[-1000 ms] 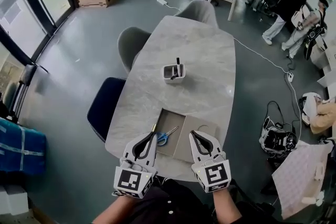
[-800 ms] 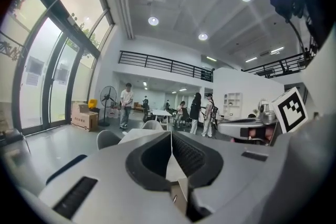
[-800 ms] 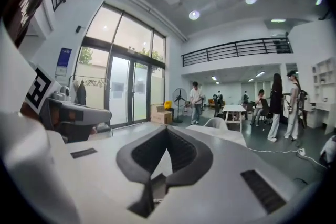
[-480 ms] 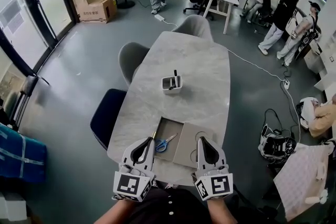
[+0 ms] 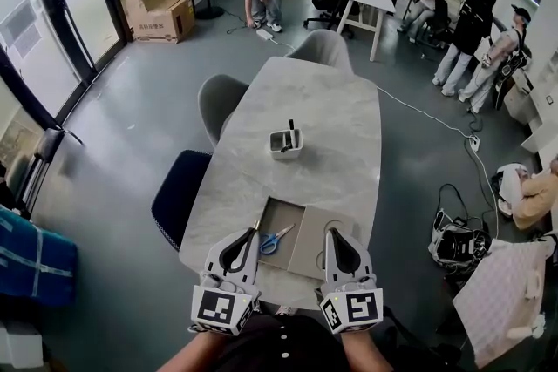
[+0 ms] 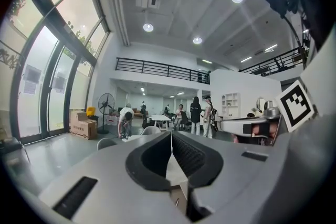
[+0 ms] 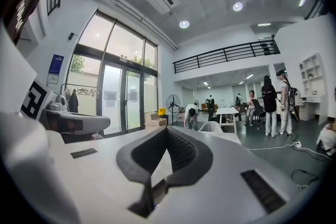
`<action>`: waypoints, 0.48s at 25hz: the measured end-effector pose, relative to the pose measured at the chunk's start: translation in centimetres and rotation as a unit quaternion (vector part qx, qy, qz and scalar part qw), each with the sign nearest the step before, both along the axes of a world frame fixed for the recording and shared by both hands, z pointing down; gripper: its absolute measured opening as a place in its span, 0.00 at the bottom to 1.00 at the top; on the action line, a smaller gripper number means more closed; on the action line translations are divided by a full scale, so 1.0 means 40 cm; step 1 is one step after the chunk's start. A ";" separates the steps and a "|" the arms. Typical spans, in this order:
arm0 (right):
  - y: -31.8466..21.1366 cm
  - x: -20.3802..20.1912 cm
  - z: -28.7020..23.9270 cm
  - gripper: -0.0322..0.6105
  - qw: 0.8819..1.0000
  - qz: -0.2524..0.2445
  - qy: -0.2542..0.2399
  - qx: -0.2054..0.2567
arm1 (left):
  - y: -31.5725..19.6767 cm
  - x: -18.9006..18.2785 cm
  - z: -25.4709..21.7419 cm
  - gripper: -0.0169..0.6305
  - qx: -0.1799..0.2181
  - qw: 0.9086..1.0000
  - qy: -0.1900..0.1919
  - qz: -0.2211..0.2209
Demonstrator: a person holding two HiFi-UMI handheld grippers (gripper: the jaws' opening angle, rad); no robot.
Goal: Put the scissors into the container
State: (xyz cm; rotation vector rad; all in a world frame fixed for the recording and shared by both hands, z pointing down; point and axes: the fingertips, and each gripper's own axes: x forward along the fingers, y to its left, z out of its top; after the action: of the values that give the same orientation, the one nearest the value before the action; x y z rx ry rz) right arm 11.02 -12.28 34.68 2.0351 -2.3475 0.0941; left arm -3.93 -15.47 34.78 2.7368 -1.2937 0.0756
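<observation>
Blue-handled scissors (image 5: pixel 272 239) lie in a shallow open cardboard box (image 5: pixel 277 214) at the near end of the grey table (image 5: pixel 336 122). A small white container (image 5: pixel 286 144) with a dark tool standing in it sits mid-table. My left gripper (image 5: pixel 255 229) is shut and empty, its tip just left of the scissors. My right gripper (image 5: pixel 330 232) is shut and empty over the box's flap (image 5: pixel 309 246). In the left gripper view the left gripper (image 6: pixel 170 134) has its jaws pressed together. The right gripper view shows the right gripper (image 7: pixel 167 129) the same way.
Two grey chairs (image 5: pixel 221 95) (image 5: pixel 323 45) and a dark blue chair (image 5: pixel 179 186) stand along the table's left and far sides. A black bag (image 5: pixel 455 237) and a cable (image 5: pixel 427 110) lie on the floor at right. People stand and bend in the background.
Both grippers stay shut and almost in place near the box. The head view has tilted up slightly. A person at the far end has bent down to the floor.
</observation>
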 end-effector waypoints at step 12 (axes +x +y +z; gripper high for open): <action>0.005 -0.013 0.003 0.04 1.000 0.000 0.001 0.003 | -0.004 -0.018 0.006 0.05 0.000 1.000 0.001 -0.008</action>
State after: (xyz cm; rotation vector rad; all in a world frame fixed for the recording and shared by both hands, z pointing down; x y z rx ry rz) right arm 10.52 -12.09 34.78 2.0367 -2.3511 0.0852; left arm -4.67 -15.64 35.00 2.7266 -1.3144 0.0715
